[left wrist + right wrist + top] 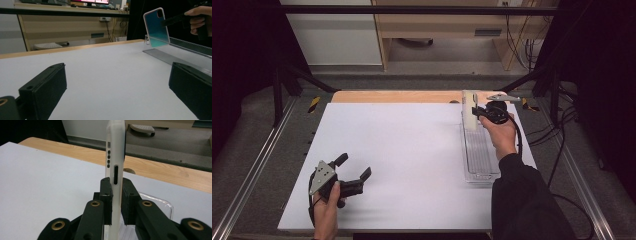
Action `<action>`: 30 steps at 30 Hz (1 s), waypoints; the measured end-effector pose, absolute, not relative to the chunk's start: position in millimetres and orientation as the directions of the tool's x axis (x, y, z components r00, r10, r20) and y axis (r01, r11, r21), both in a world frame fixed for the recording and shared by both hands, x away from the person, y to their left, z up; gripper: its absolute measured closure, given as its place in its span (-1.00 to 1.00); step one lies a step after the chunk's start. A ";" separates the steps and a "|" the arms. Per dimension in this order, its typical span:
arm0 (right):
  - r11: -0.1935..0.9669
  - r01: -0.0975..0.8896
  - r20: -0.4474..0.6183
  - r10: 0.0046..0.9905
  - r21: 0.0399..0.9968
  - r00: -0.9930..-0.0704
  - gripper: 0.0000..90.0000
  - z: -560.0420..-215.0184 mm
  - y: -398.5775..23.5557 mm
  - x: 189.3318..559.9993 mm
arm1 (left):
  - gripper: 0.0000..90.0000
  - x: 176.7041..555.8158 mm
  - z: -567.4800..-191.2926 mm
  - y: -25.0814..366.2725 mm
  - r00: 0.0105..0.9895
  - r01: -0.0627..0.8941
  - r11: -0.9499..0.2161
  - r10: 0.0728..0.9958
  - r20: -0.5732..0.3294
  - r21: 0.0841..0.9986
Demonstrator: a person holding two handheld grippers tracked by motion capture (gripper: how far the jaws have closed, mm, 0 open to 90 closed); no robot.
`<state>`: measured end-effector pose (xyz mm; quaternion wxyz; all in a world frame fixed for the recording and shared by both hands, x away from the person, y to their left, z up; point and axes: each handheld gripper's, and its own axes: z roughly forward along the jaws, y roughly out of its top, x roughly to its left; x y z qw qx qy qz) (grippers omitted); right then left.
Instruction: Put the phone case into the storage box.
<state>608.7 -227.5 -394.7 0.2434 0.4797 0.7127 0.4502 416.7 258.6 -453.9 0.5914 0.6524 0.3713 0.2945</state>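
A phone case [115, 157] — whitish rim, teal inner face in the left gripper view [157, 27] — is held upright above the far end of a clear tray [479, 150] at the right side of the white table [412, 165]. It is clamped edge-on by the right gripper [116, 195], whose jaws are closed on its lower part, one on each face. In the high view the case [470, 110] is seen just left of the right hand [501, 132]. The left gripper [354, 167] is held low over the near left of the table, well apart from the tray — its jaws spread wide, nothing between them.
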 end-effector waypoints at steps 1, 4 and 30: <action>0.133 0.467 0.088 0.903 0.874 -0.422 0.80 -395.2 -227.1 608.6 | -0.98 416.7 -453.9 258.5 0.551 0.136 -0.025 0.833 -0.054 0.990; 0.134 0.474 0.088 0.905 0.871 -0.417 0.80 -396.0 -227.3 609.0 | -0.98 416.6 -453.9 258.5 0.550 0.133 -0.021 0.833 -0.057 0.991; 0.152 0.512 0.084 0.909 0.846 -0.409 0.80 -401.5 -223.6 609.4 | -0.98 415.8 -453.0 257.4 0.554 0.128 -0.013 0.830 -0.060 0.992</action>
